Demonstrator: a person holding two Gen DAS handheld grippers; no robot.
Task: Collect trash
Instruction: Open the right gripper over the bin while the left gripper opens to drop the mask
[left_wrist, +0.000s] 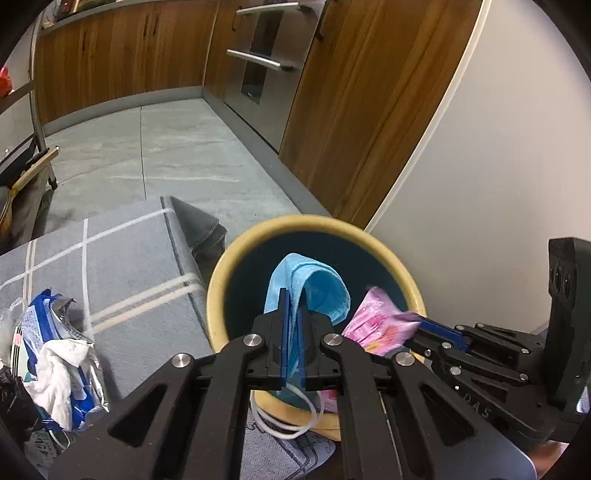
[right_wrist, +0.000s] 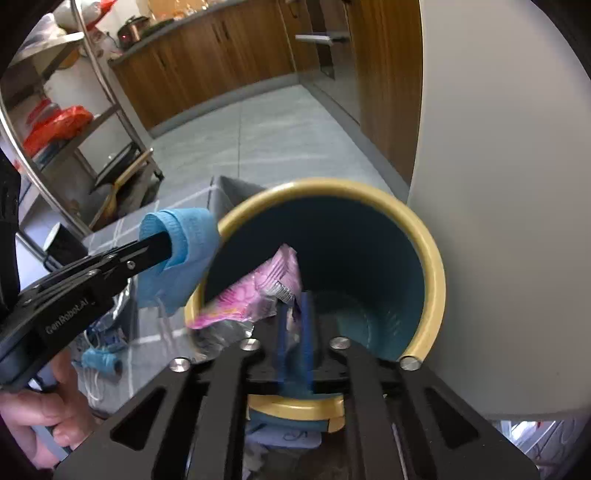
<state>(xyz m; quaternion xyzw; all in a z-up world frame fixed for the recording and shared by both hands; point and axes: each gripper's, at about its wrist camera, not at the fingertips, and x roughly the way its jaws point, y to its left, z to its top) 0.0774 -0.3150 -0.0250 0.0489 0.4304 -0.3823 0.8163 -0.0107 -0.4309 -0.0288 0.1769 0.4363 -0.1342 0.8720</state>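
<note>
A round bin with a yellow rim (left_wrist: 221, 280) and dark teal inside stands beside the table; it also shows in the right wrist view (right_wrist: 436, 266). My left gripper (left_wrist: 293, 295) is shut on a blue face mask (left_wrist: 317, 284), held over the bin's mouth, white ear loops hanging below. In the right wrist view the mask (right_wrist: 184, 251) hangs at the bin's left rim. My right gripper (right_wrist: 295, 299) is shut on a pink wrapper (right_wrist: 258, 288) over the bin opening; the wrapper also shows in the left wrist view (left_wrist: 376, 321).
A grey checked tablecloth (left_wrist: 129, 266) covers the table to the left, with a pile of wrappers and white tissue (left_wrist: 59, 354). Another blue mask (right_wrist: 99, 362) lies on it. A white wall (left_wrist: 498, 184) stands right, wooden cabinets (left_wrist: 351, 110) behind, a metal rack (right_wrist: 74, 122) at left.
</note>
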